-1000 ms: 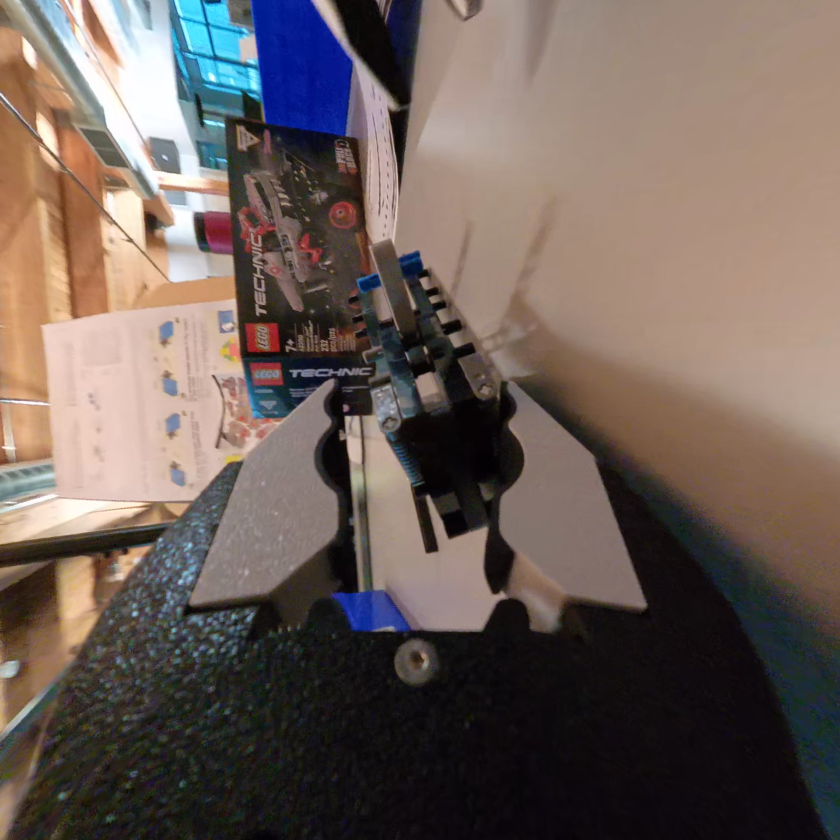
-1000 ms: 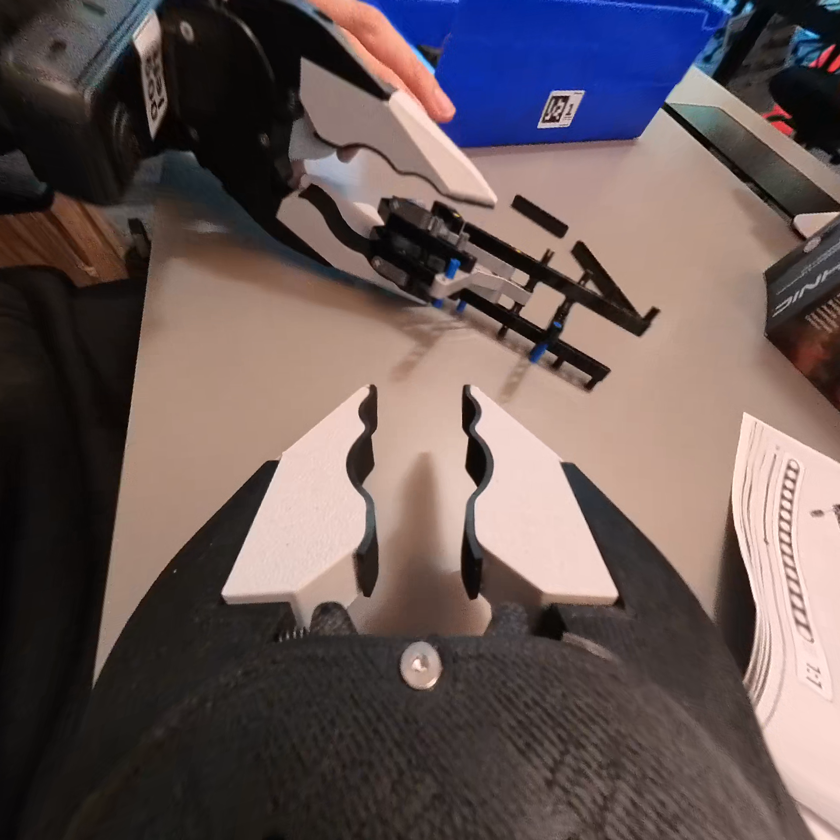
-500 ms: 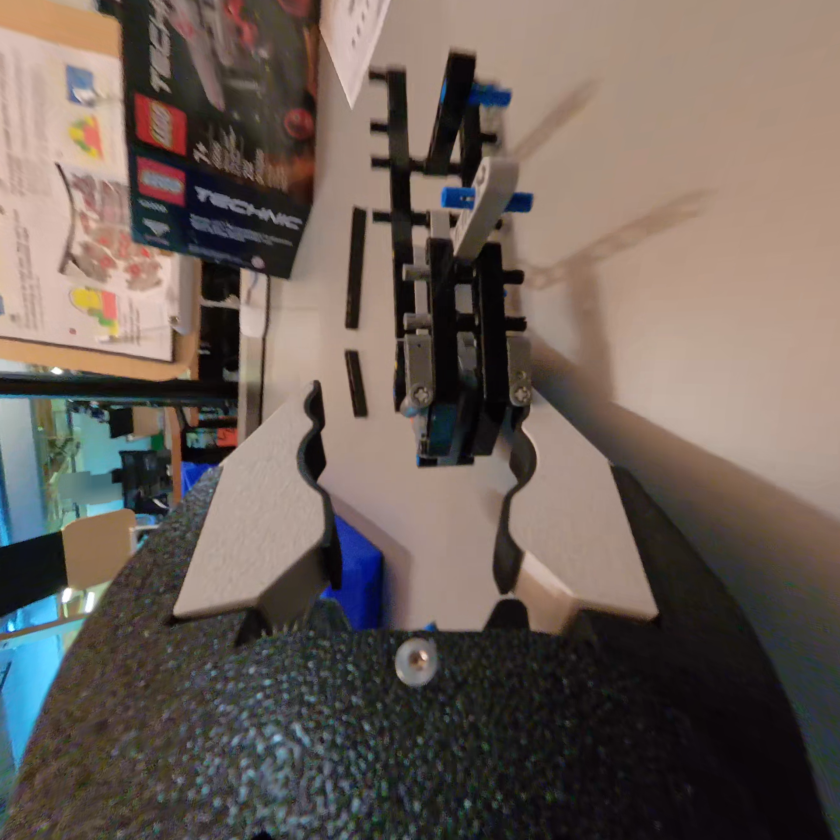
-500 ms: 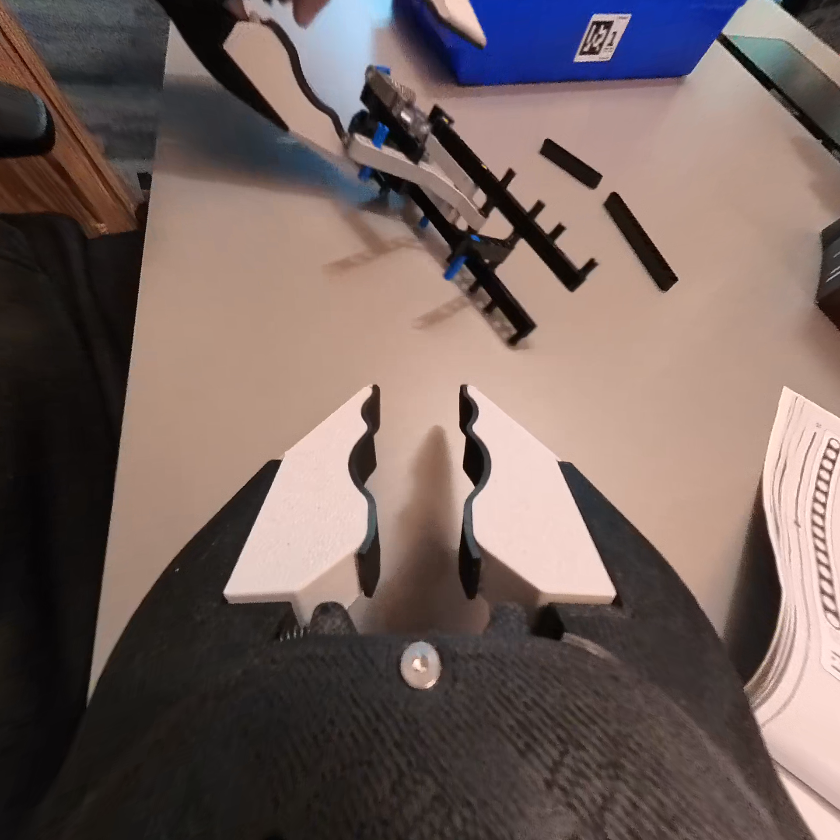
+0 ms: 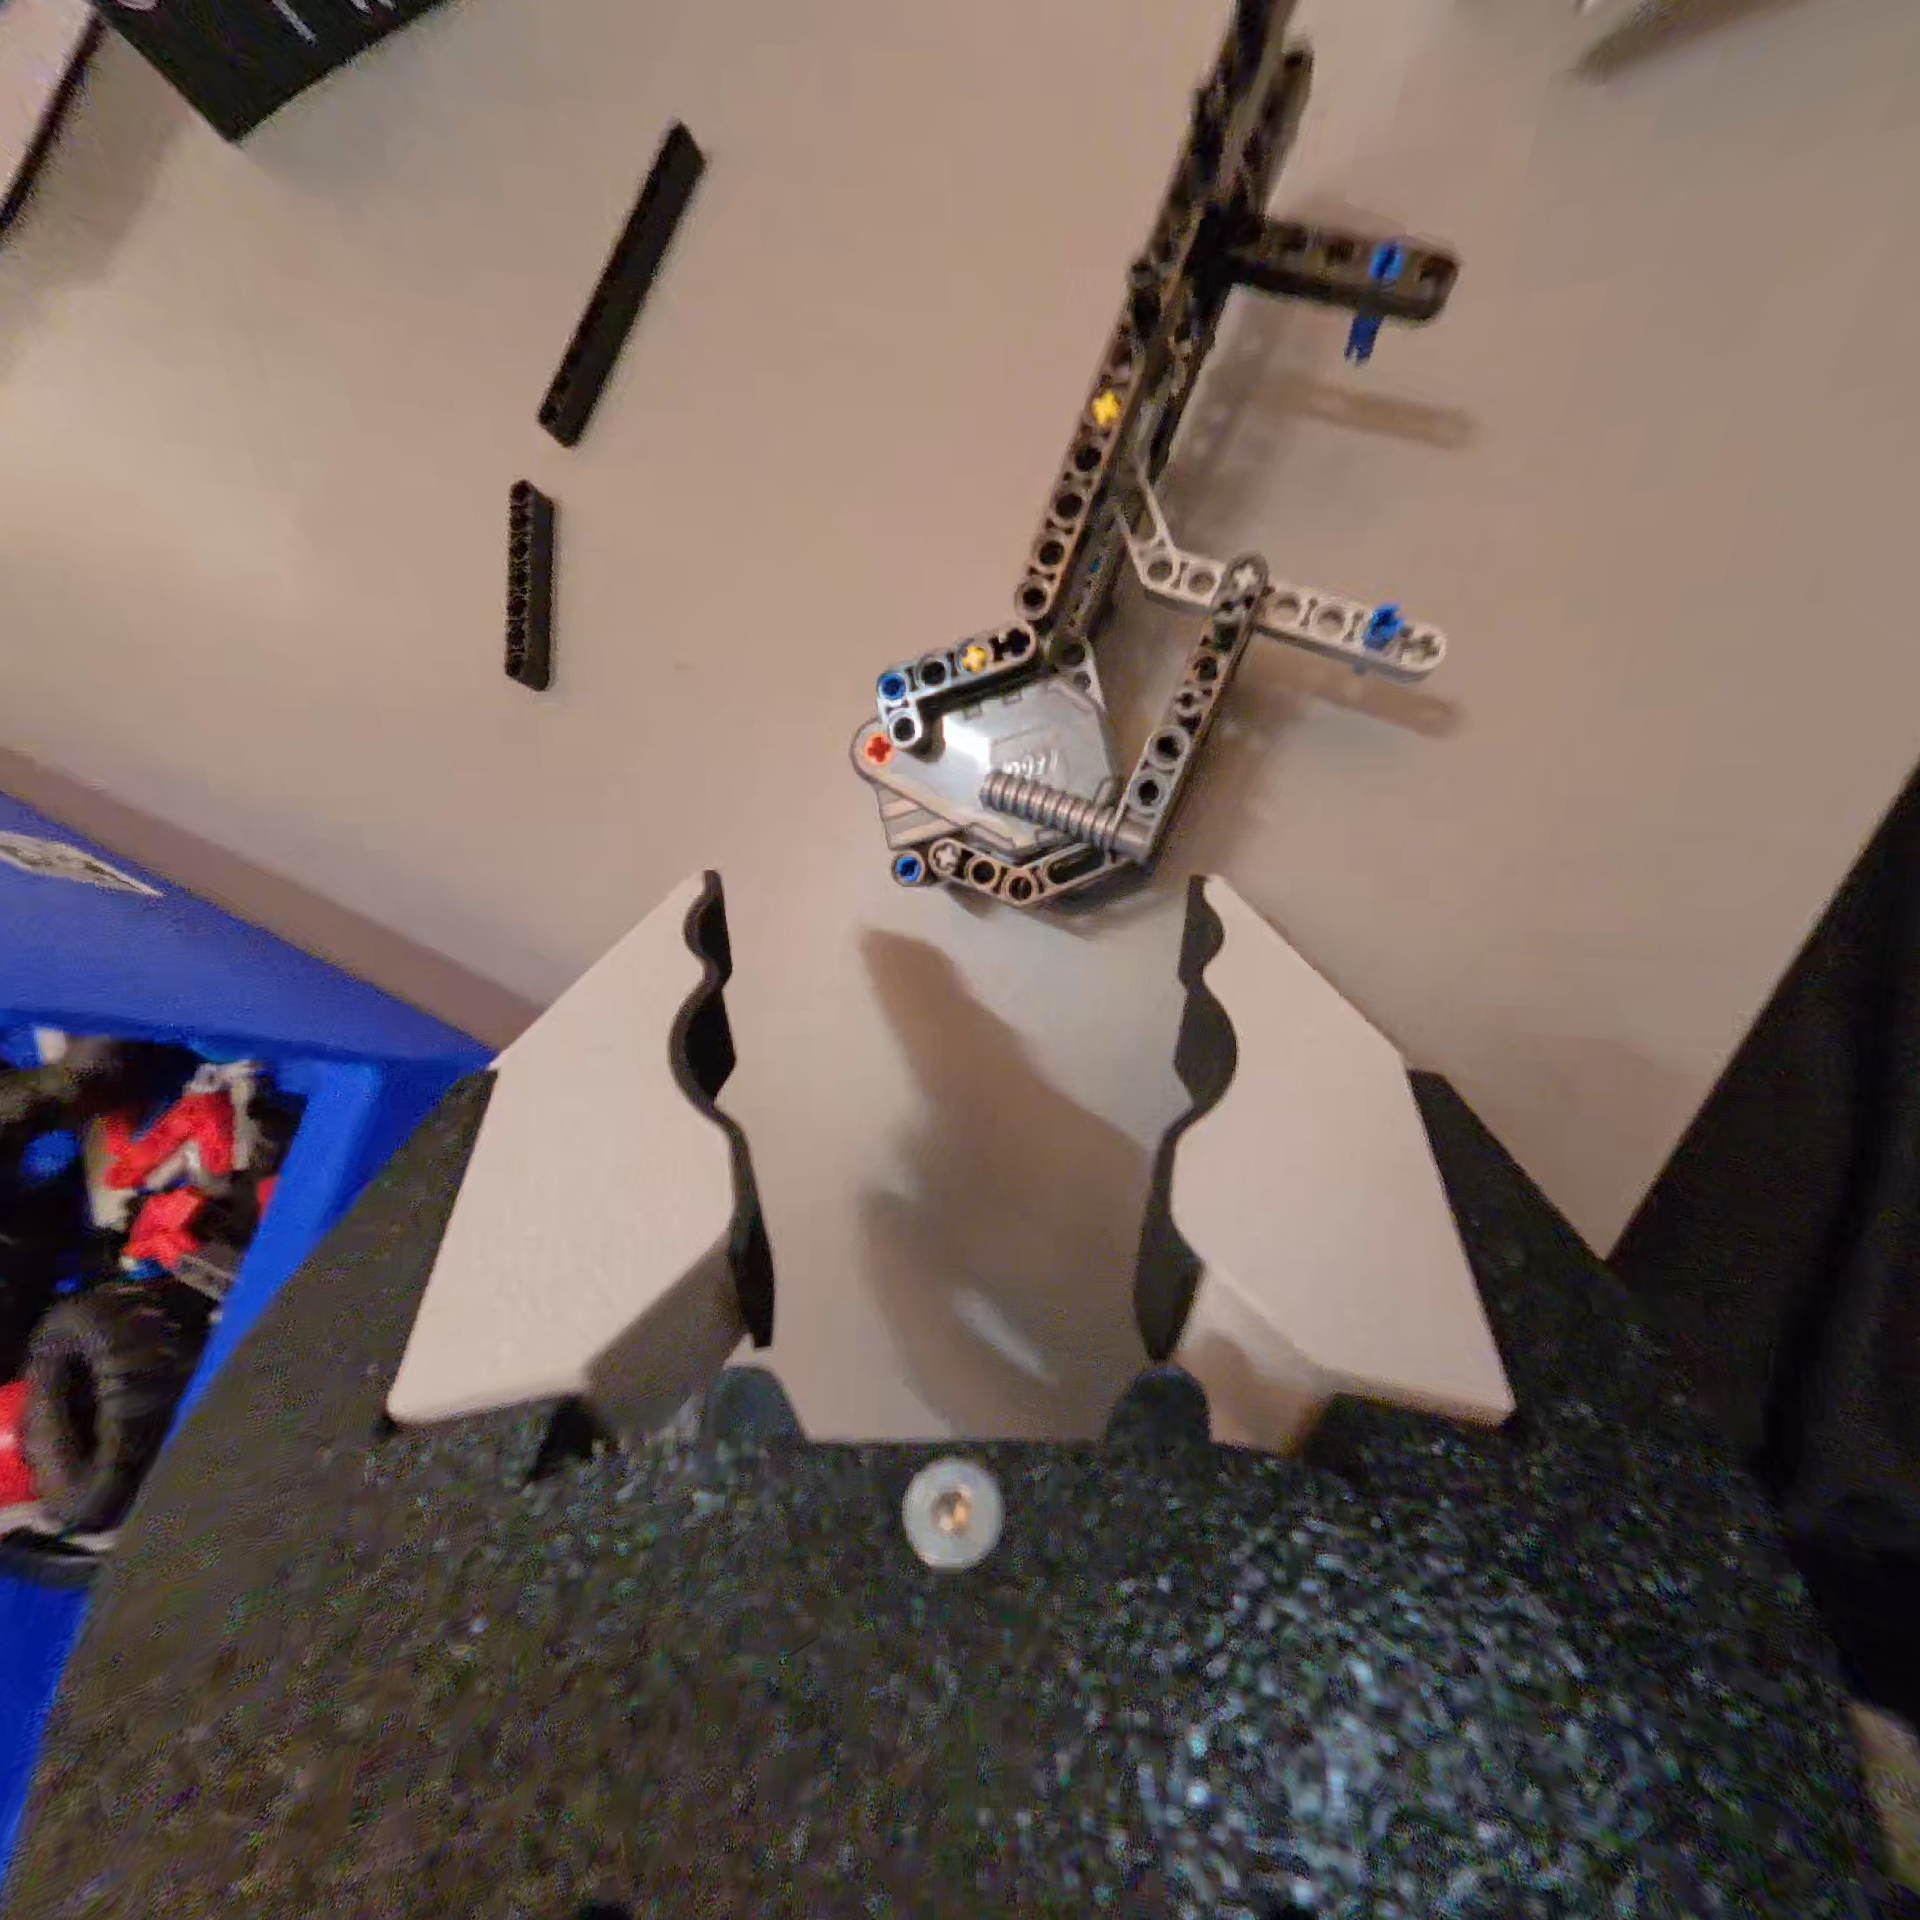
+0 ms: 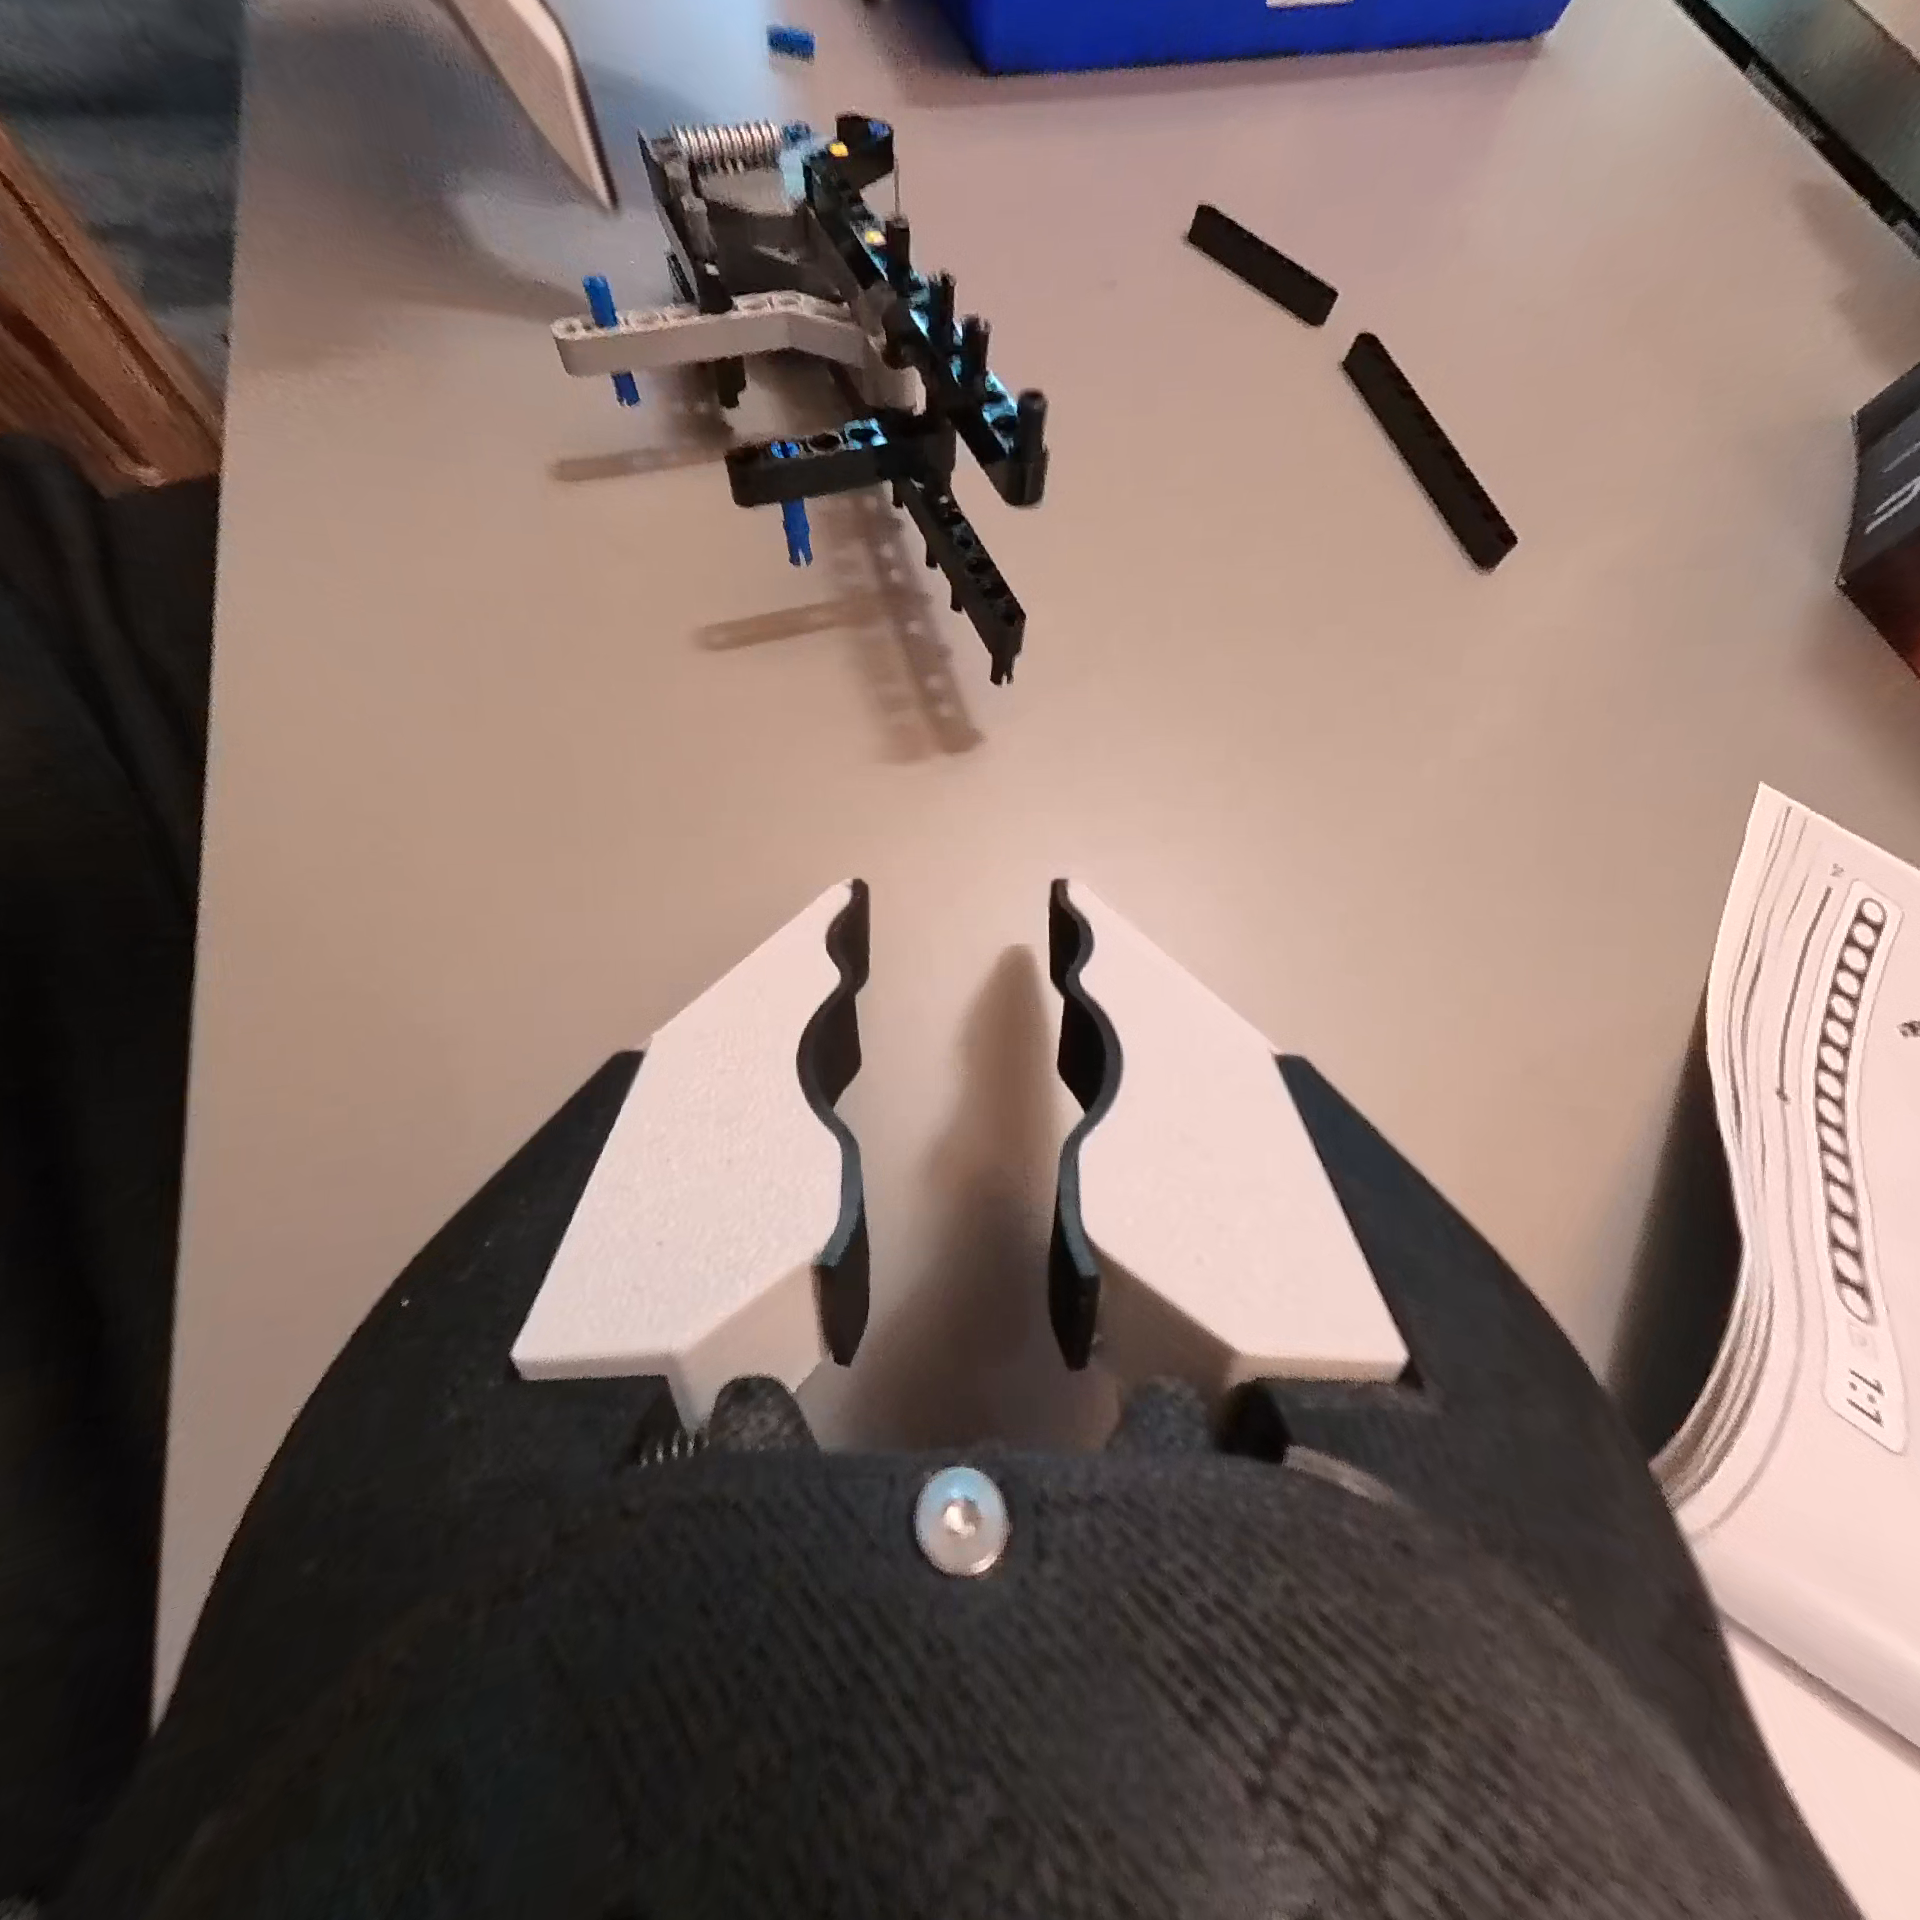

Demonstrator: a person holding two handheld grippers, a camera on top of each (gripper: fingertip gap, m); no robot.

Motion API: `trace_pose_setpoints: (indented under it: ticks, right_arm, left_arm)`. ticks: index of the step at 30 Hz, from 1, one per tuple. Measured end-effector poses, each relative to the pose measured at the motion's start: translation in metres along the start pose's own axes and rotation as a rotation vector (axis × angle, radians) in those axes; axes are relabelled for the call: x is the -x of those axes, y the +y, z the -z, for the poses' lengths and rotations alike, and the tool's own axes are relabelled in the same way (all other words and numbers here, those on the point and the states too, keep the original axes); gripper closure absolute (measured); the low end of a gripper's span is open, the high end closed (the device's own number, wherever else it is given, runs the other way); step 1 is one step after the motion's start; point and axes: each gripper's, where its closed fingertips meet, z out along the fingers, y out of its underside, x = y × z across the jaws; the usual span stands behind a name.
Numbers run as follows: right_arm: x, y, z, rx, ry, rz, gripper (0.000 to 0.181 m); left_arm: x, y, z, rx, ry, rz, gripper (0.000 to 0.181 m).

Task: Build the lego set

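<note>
Our half-built Technic chassis lies free on the table, at twelve o'clock from the left tongs, which gape empty. At ten o'clock lie two loose black beams, unfitted. The right tongs hang parted and empty. We judge most building remains: wheels wait in the blue bin.

Seen from the right wrist view: on the table, lego assembly ahead and left, two loose beams to its right, lying end to end but apart. Instruction booklet near right; box corner at right edge. Bin of parts left of the assembly in the left wrist view.
</note>
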Motion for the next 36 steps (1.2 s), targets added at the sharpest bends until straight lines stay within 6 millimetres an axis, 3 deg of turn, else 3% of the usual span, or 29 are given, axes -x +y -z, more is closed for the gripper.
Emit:
trace_pose_setpoints:
  ticks: [1, 6, 11, 23, 29, 31, 33, 36]
  right_arm:
    - [-0.001, 0.003, 0.000, 0.017, 0.006, 0.001, 0.149]
    - [-0.008, 0.014, 0.000, 0.065, 0.035, 0.012, 0.149]
    - [-0.008, 0.015, 0.000, 0.069, 0.033, 0.008, 0.149]
    - [-0.013, 0.023, 0.010, 0.073, 0.021, -0.028, 0.145]
    - [-0.014, 0.023, 0.010, 0.073, 0.032, -0.023, 0.144]
    - [-0.016, 0.021, 0.009, 0.072, 0.054, -0.011, 0.146]
    - [-0.017, 0.015, 0.005, 0.056, 0.079, 0.008, 0.148]
    - [-0.003, -0.017, 0.001, -0.087, 0.040, 0.006, 0.158]
  left_arm:
    - [0.000, -0.004, 0.004, -0.041, 0.006, 0.049, 0.097]
    - [-0.008, -0.005, 0.004, -0.129, 0.079, 0.346, 0.098]
    - [-0.014, 0.000, -0.014, -0.138, 0.091, 0.454, 0.108]
    - [-0.028, -0.048, -0.053, -0.199, 0.166, 0.471, 0.110]
    - [-0.015, -0.063, -0.041, -0.238, 0.103, 0.344, 0.113]
    - [-0.015, -0.060, -0.040, -0.187, 0.122, 0.322, 0.119]
    - [-0.021, -0.053, -0.044, -0.129, 0.176, 0.322, 0.119]
    - [-0.022, -0.056, -0.048, -0.151, 0.192, 0.345, 0.122]
